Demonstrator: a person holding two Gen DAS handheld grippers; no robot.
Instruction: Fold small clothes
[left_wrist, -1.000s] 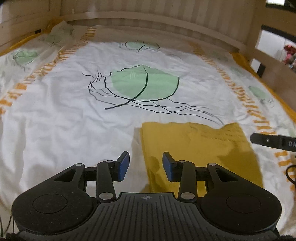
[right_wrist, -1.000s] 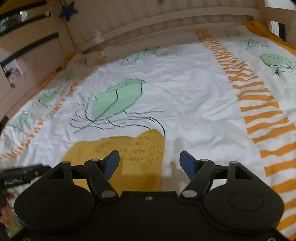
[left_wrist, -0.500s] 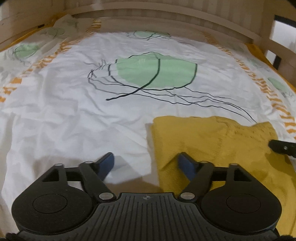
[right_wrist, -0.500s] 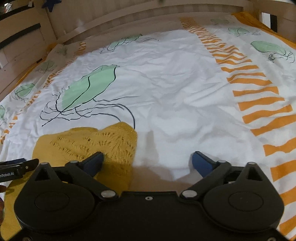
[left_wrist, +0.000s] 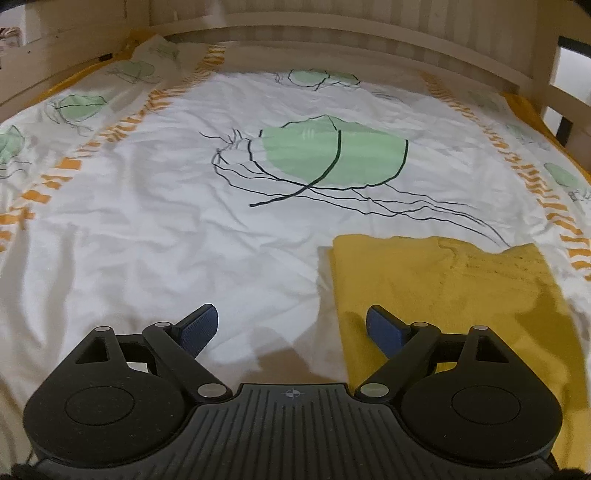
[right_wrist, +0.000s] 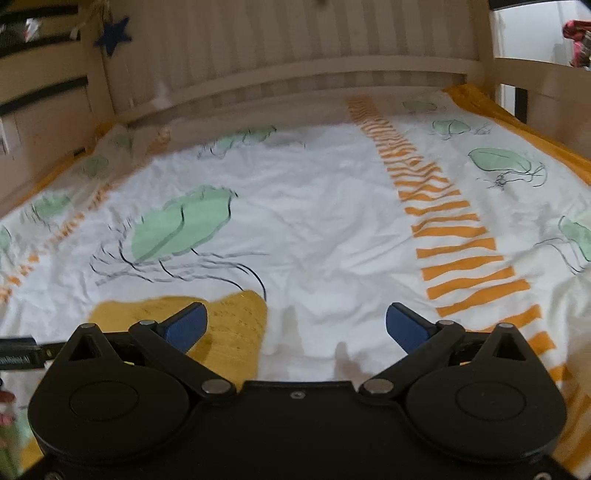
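Observation:
A folded yellow knit garment (left_wrist: 443, 291) lies flat on the bed's white cover (left_wrist: 184, 229). In the left wrist view my left gripper (left_wrist: 291, 325) is open and empty above the garment's left edge, its right finger over the yellow fabric. In the right wrist view my right gripper (right_wrist: 295, 325) is open and empty over the garment's right edge (right_wrist: 236, 321), its left finger above the fabric and its right finger over the white cover (right_wrist: 332, 258).
The cover bears green leaf prints (left_wrist: 332, 151) and orange striped bands (right_wrist: 454, 243). A wooden bed rail (right_wrist: 295, 74) runs along the far side and a side rail (left_wrist: 565, 107) at the right. Part of the left gripper (right_wrist: 18, 354) shows at the left edge.
Both grippers have opened wider and pulled back and up from the garment. The right gripper has left the left wrist view. The garment lies still.

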